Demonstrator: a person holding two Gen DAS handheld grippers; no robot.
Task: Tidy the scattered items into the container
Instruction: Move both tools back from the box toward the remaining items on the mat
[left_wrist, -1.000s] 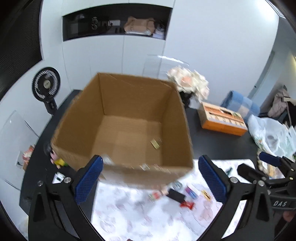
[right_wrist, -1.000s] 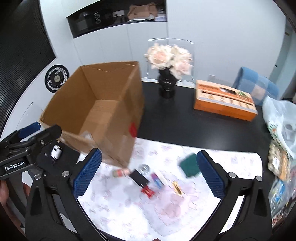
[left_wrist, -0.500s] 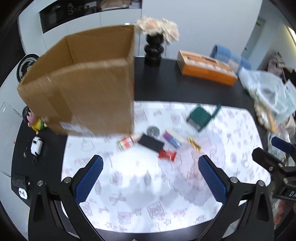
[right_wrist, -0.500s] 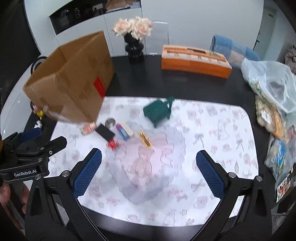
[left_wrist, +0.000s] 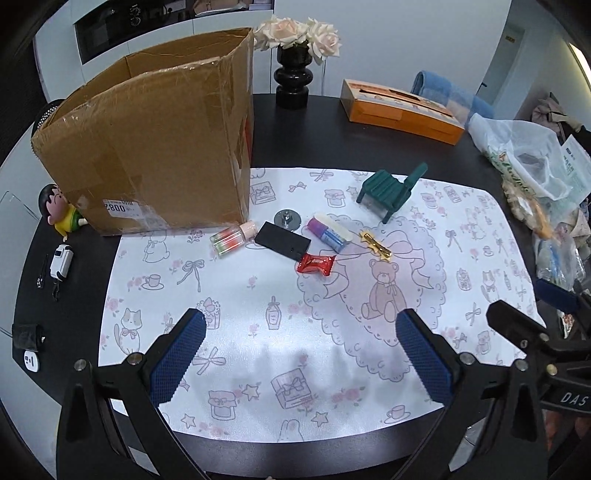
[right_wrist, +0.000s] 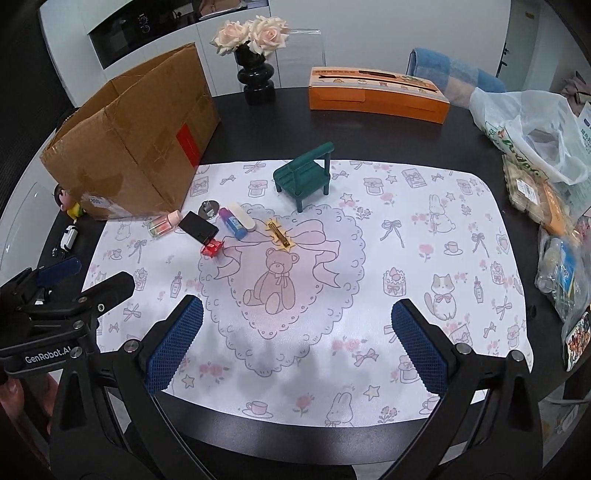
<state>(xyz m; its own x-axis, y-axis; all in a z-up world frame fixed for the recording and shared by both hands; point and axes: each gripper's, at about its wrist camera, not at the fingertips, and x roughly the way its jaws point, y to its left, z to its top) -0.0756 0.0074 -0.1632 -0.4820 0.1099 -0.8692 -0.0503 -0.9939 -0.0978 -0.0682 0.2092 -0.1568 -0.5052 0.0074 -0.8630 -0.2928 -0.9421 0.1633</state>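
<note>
Since a second ago the cardboard box (left_wrist: 147, 147), which then filled the left wrist view from above with its inside showing, now stands on the black table (left_wrist: 325, 122) at about ten o'clock, seen from outside, and both cameras have pulled back to take in the whole printed mat (left_wrist: 288, 314).

The left gripper (left_wrist: 301, 352) hangs over the near edge of the mat with its blue-padded fingers spread wide and nothing between them. The right gripper (right_wrist: 295, 341) is likewise wide apart and empty; its body shows at four o'clock in the left view, lettered "DAS". The left one's body, at eight o'clock in the right view, reads "GenRobot.AI".

The scattered items lie together just off the box's near corner — a small bottle (left_wrist: 233, 238) with pink and green contents, a black card (left_wrist: 282, 242), a round metal disc (left_wrist: 287, 218), a purple-and-blue tube (left_wrist: 327, 230), a red candy wrapper (left_wrist: 316, 264), a gold clip (left_wrist: 375, 245). A green toy chair (left_wrist: 391, 190) stands apart at one o'clock.

The box's white label shows "2800". An orange tissue box (right_wrist: 376, 99) sits at twelve o'clock — its print is too small to read.
</note>
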